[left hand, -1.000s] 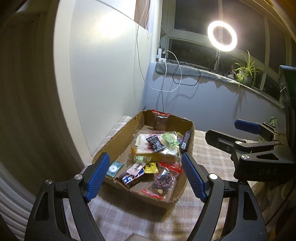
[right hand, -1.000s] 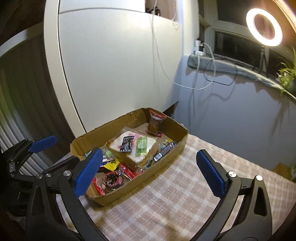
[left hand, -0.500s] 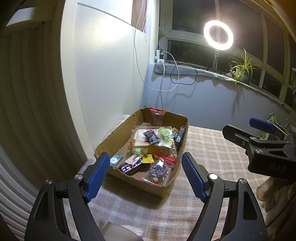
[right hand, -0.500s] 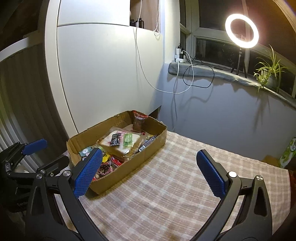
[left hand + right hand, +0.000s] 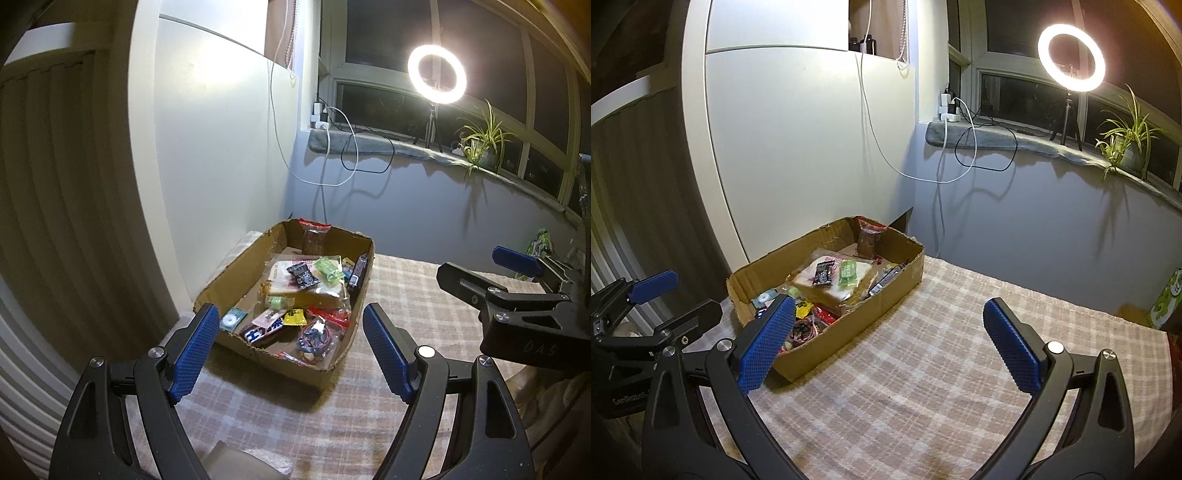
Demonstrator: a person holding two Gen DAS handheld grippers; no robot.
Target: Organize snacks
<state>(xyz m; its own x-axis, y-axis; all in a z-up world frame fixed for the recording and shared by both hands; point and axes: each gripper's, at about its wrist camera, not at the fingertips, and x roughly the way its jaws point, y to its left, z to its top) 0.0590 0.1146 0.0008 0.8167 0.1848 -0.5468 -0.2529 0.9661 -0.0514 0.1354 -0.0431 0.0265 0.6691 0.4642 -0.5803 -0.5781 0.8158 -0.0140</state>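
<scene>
**Both grippers empty, snacks all in the box**

I hold my left gripper (image 5: 286,347) just short of the shallow brown cardboard box (image 5: 236,275), with its blue ribbed pads spread wide and nothing between them. My right gripper (image 5: 897,343) hangs over the bare checked beige tablecloth (image 5: 942,332) to the right of the box, its jaws just as wide apart and just as empty. I judge both are drawn back to the near side so that I can look the whole box over before choosing.

The snacks sit inside the box, which lies on the left part of the table against the white cabinet panel (image 5: 221,155). A large clear bag of pale sliced bread (image 5: 295,288) fills the middle, with a small black packet (image 5: 303,275) and a green wrapped sweet (image 5: 328,267) resting on top of it, likely because the bread is the flattest surface there. A dark red pouch (image 5: 314,240) stands upright against the far wall of the box, which props it. Near me lie a yellow packet (image 5: 293,317), a clear bag of dark pieces (image 5: 314,336) and a small teal packet with a white ring (image 5: 232,317)

No snack lies on the cloth, so I judge the sorting here is either finished or not yet begun; I cannot tell which
</scene>
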